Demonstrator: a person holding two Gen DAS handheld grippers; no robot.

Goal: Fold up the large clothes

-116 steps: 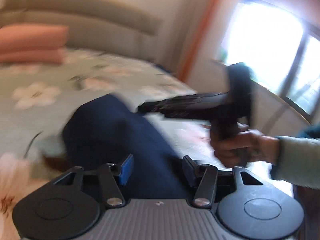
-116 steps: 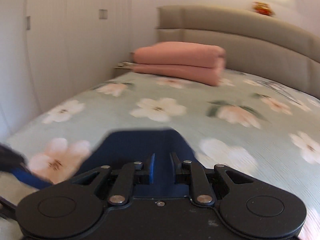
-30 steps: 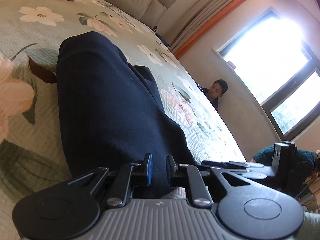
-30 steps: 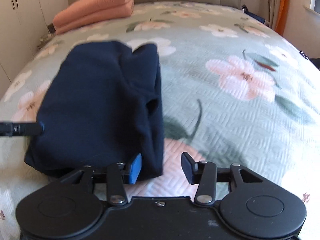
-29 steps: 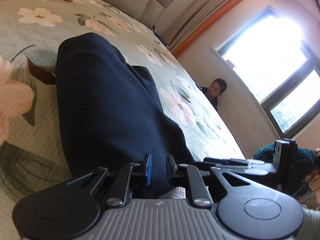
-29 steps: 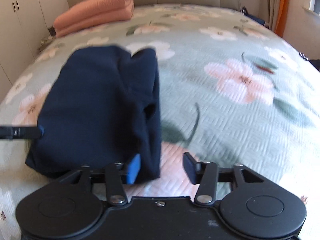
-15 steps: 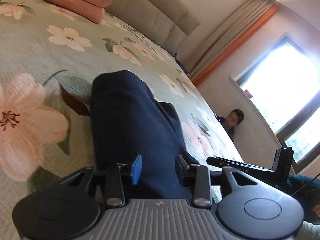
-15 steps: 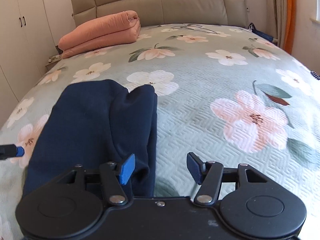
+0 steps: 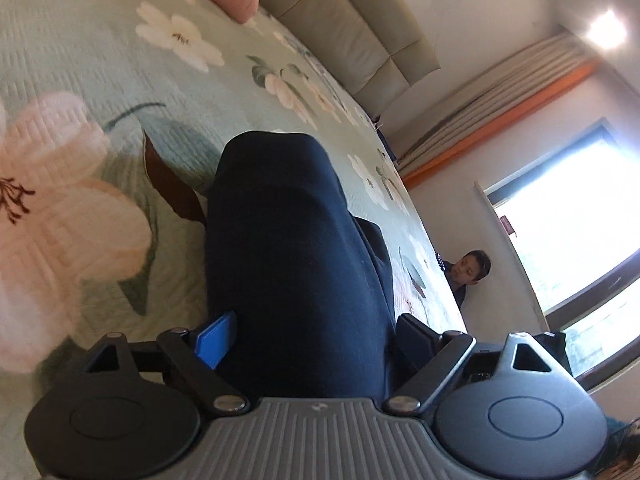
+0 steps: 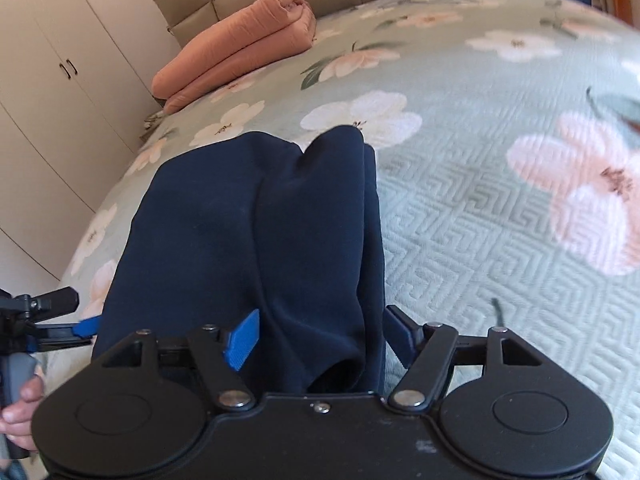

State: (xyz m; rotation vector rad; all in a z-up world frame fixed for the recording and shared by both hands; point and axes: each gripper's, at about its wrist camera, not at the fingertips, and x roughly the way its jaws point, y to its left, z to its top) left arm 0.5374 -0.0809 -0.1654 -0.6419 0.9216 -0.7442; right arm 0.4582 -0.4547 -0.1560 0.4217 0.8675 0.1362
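A dark navy garment point(image 10: 256, 240) lies folded into a thick bundle on the floral bedspread point(image 10: 500, 208), its near edge right at the person's side of the bed and its far end humped up toward the headboard point(image 9: 360, 40). Both tools sit at that near edge. The left gripper point(image 9: 316, 330) has its jaws opening, already wide; the navy cloth lies between the blue pad and the black one, but the pads do not seem to press on it. The right gripper point(image 10: 320, 338) is opening too, straddling the thicker right-hand fold, with cloth bulging between the fingers and no pinch that I can see. To me this looks like the letting-go at the end of a fold: the bundle rests on the bed under its own weight. A stack of pink bedding point(image 10: 240, 52) sits well apart near the headboard, and another person point(image 9: 468, 272) sits low beyond the far side of the bed, under the window point(image 9: 580, 220). The bundle is uneven, two lobes with a dip at the far end, so the next move probably calls for backing both tools clear without dragging the cloth, then either smoothing the top or taking fresh hold for another fold if the piece is meant to go smaller.
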